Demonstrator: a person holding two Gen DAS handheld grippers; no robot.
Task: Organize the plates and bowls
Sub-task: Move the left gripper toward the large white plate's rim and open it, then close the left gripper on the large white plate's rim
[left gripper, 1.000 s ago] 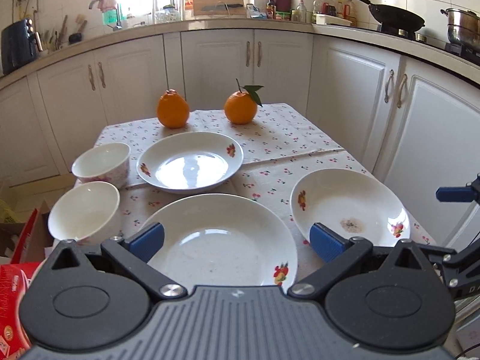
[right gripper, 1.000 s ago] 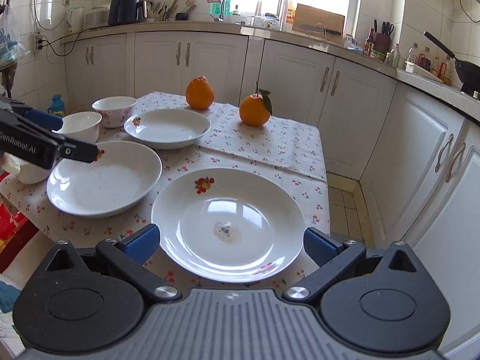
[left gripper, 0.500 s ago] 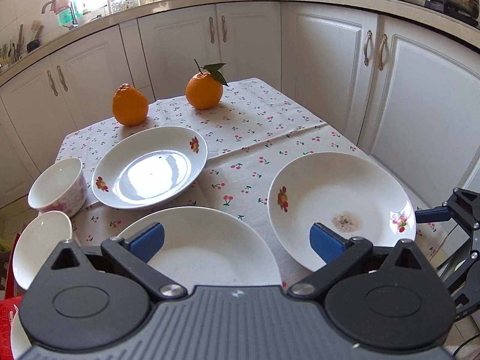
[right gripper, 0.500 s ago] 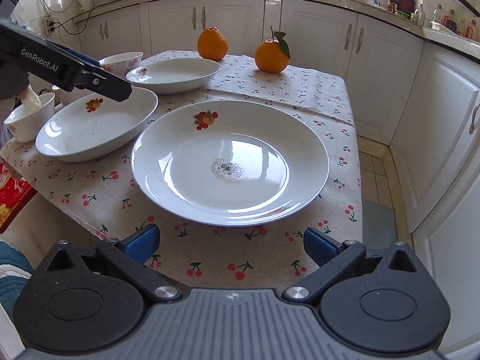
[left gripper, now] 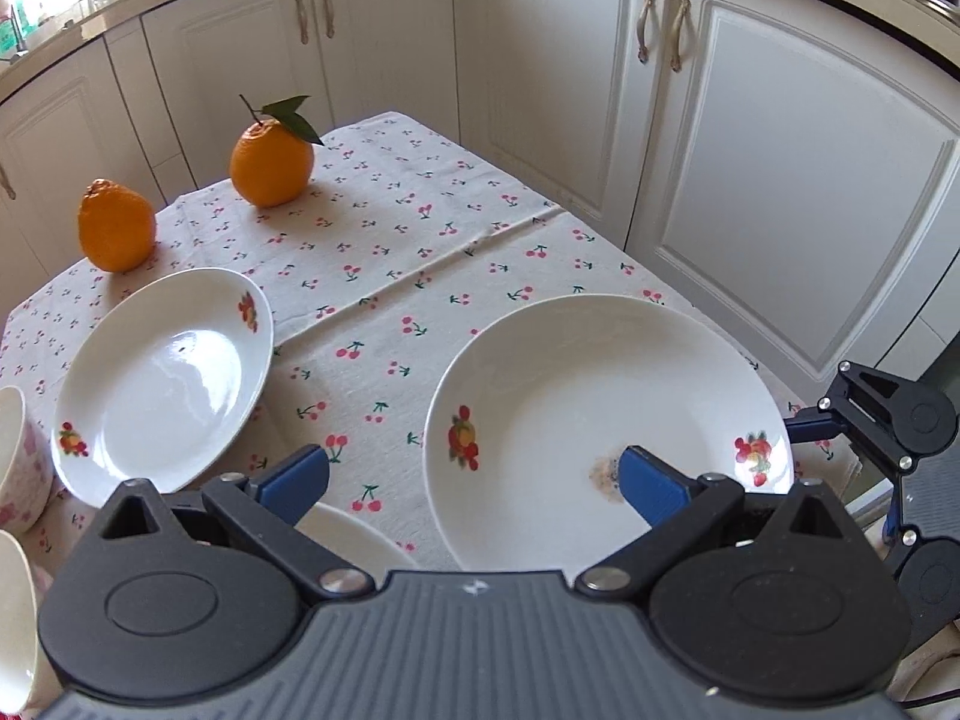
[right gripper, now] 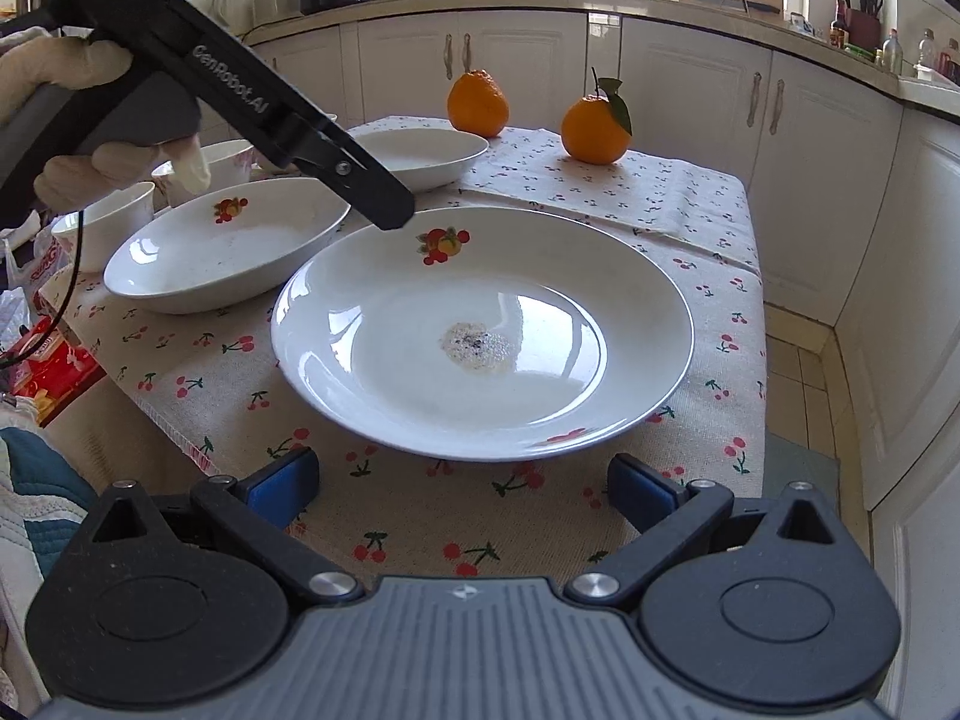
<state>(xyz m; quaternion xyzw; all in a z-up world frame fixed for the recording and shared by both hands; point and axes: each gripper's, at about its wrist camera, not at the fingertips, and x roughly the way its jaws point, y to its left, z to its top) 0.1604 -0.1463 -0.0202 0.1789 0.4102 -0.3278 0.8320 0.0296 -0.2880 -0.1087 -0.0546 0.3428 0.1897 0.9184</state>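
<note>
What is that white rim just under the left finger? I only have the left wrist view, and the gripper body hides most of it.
Observer: It is a third plate. It shows whole in the right wrist view, with a fruit print, and sits beside the stained plate.
Reviewer: Is the right gripper holding the stained plate?
Observer: No. It is open, with nothing between its fingers, and they stop short of the plate's near rim.
Reviewer: Who holds the left gripper?
Observer: A gloved hand is wrapped round its handle. The gripper's tip hangs over the stained plate's far left rim.
</note>
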